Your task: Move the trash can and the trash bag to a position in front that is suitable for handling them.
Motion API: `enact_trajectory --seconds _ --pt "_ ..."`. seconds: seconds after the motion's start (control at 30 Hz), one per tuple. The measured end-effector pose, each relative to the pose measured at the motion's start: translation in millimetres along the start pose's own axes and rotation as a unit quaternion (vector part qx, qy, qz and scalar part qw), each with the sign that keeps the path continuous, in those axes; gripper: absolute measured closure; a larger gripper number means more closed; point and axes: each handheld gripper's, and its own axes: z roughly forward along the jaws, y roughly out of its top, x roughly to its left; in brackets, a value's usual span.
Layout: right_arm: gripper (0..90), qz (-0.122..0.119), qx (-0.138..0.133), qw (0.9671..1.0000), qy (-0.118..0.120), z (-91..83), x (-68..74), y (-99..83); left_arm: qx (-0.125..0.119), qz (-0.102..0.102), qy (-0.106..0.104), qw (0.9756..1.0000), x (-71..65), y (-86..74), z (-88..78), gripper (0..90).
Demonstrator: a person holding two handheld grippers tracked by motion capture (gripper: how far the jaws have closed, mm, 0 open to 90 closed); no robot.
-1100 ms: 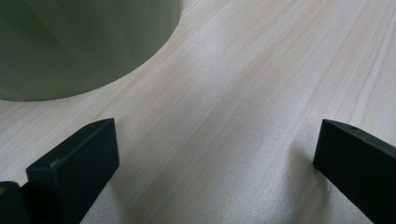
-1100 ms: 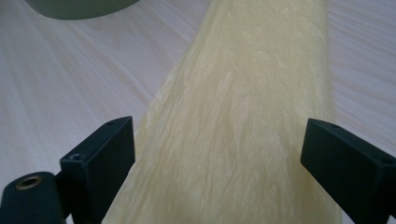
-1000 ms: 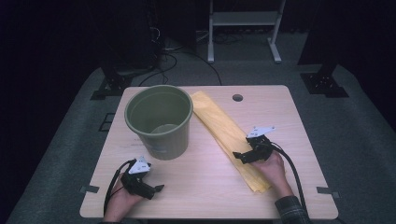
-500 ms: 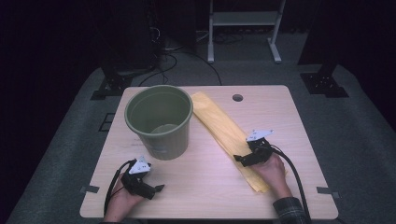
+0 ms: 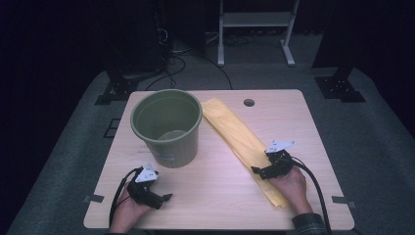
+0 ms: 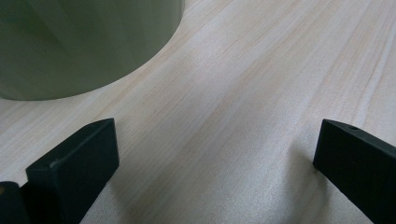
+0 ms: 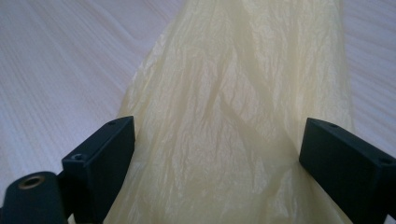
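- The yellow plastic bag (image 5: 243,142) lies flat on the wooden table (image 5: 215,196) as a long crumpled strip. It runs diagonally from just right of the bucket's rim down toward the near right part of the tabletop.
- The right gripper (image 5: 260,171) sits low over the near end of that strip, with the person's right hand (image 5: 289,183) behind it.
- In the right gripper view, its jaws stand spread wide, one on each side of the bag (image 7: 243,121). The wrinkled film passes between them, and neither jaw is pinching it.
- The left gripper (image 5: 164,197) rests near the front left edge of the table, held in the left hand (image 5: 128,210). It lies well apart from the bag.
- In the left gripper view, its jaws are also spread wide, with bare wood (image 6: 243,93) between them and nothing held.
- The green bucket (image 5: 167,126) stands upright on the left half of the table, just behind the left gripper. Its curved wall (image 6: 79,42) shows at the top left of the left gripper view.
- The bag's far end lies just beside the bucket; whether they touch cannot be told.
- A small round hole (image 5: 248,103) shows in the tabletop near the far edge, to the right of the bag's far end.
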Motion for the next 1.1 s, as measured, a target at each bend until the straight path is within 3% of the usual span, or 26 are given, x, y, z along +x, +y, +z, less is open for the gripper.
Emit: enact_trajectory --seconds 0.97,1.1 --pt "9.7 0.014 0.0 0.9998 -0.014 -49.7 5.7 -47.7 0.0 -0.002 0.004 1.0 -1.8 -0.3 -0.7 0.0" --pt "9.7 0.014 0.0 0.9998 -0.014 -49.9 5.7 -47.9 -0.006 -0.006 0.0 1.0 -4.0 -0.5 -2.0 0.0"
